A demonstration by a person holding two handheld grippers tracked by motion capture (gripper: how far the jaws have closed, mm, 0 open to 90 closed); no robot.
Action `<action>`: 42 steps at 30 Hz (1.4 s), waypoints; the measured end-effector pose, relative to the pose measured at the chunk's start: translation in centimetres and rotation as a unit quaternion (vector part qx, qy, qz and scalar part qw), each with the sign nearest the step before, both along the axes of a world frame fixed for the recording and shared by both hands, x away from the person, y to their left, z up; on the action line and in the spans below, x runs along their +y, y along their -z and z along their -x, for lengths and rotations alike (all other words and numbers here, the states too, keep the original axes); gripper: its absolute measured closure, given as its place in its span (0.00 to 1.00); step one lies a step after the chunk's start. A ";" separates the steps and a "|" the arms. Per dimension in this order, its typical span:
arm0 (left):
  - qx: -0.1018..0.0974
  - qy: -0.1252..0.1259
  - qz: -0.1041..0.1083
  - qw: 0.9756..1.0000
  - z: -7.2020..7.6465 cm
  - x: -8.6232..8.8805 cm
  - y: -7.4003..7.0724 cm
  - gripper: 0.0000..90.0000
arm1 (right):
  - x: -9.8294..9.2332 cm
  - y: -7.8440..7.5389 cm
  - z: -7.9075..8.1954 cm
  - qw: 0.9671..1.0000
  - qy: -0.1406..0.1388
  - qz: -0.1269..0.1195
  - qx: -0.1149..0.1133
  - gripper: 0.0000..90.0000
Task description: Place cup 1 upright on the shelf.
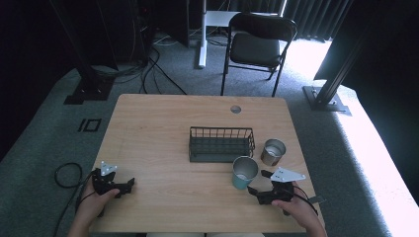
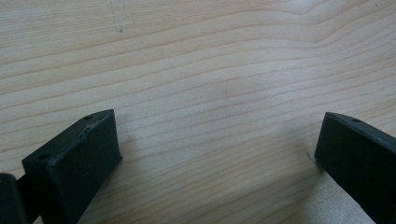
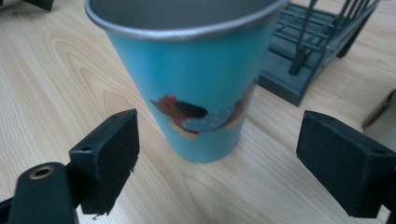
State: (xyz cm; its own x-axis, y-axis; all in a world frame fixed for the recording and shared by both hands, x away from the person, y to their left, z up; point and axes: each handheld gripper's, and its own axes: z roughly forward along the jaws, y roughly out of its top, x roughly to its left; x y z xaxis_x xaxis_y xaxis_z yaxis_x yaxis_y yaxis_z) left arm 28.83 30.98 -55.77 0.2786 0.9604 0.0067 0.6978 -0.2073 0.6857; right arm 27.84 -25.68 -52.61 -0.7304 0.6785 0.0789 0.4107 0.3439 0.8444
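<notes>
Since the blue cup [image 3: 196, 88] stands just ahead of the right hand-held gripper [image 3: 217, 161], with the jaws spread wide to either side of its lower body and not yet touching it, the step in hand looks like the approach to a grasp. The cup sits upright on the table [image 1: 163, 123], near its right front part, with its long axis vertical, its open steel-rimmed mouth pointing straight up and its narrower base down; a printed rooster faces the right hand-held gripper. To do the step well, I judge that the jaws should go forward level until the cup's body lies squarely between the pads, then close gently across the widest line, low enough to keep the cup from tipping, since the tapered wall could slip upward out of a loose hold. Just behind the cup is the dark wire basket [image 1: 221, 144], and beside that, further right, a bare metal cup [image 1: 273, 151] stands apart from the blue one; the path should avoid both. Well apart on the table's left front, the left hand-held gripper [image 2: 217, 154] rests with its jaws wide over bare wood, holding nothing.
</notes>
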 end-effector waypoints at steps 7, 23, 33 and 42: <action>0.000 0.000 0.000 1.000 0.0 0.0 0.0 0.01 | 0.7 0.0 -0.3 1.000 -0.009 -0.012 -0.011 0.14; 0.000 0.000 0.000 1.000 0.0 0.0 0.0 0.01 | 1.7 -0.6 -1.0 0.998 -0.022 -0.039 -0.036 0.14; 0.000 0.000 0.000 1.000 0.0 0.0 0.0 0.01 | 2.4 -0.8 -1.4 0.997 -0.024 -0.048 -0.048 0.13; 0.000 0.000 0.000 1.000 0.0 0.0 0.0 0.01 | 2.8 -0.8 -1.8 0.996 -0.028 -0.059 -0.053 0.12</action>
